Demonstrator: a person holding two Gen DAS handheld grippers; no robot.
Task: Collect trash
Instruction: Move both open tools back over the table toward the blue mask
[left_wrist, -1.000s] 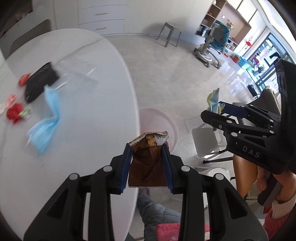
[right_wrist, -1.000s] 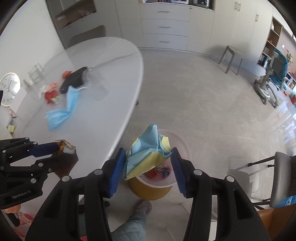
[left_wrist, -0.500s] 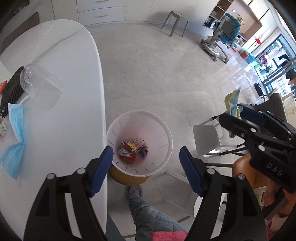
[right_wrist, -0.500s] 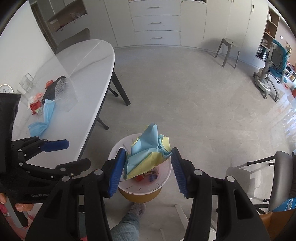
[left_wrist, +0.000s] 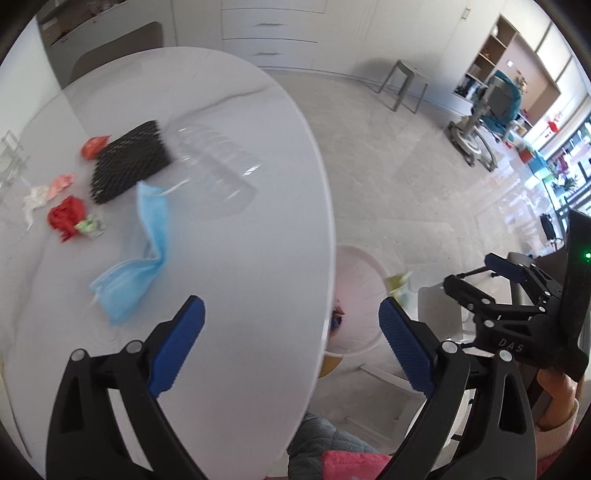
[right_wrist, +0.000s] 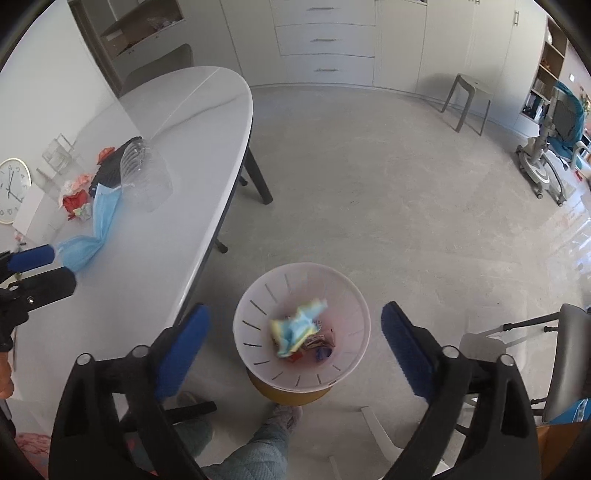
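Note:
My right gripper hangs over the white slotted trash bin on the floor; its jaws are opening, with nothing pressed between them. A crumpled blue and yellow wad drops blurred into the bin among wrappers. My left gripper is over the white table's near edge, jaws opening and empty. On the table lie a blue face mask, a clear plastic container, a black mesh piece and red wrappers. The bin shows past the table edge, with the right gripper beyond it.
A person's leg and slipper stand by the bin. Chairs sit at the right. A grey stool, drawers and a wheeled stand lie across the floor. A clock leans at the table's far left.
The left gripper let the brown wrapper fall into the bin, opened wide and swung back over the table. The right gripper opened and the blue and yellow wad fell into the bin.

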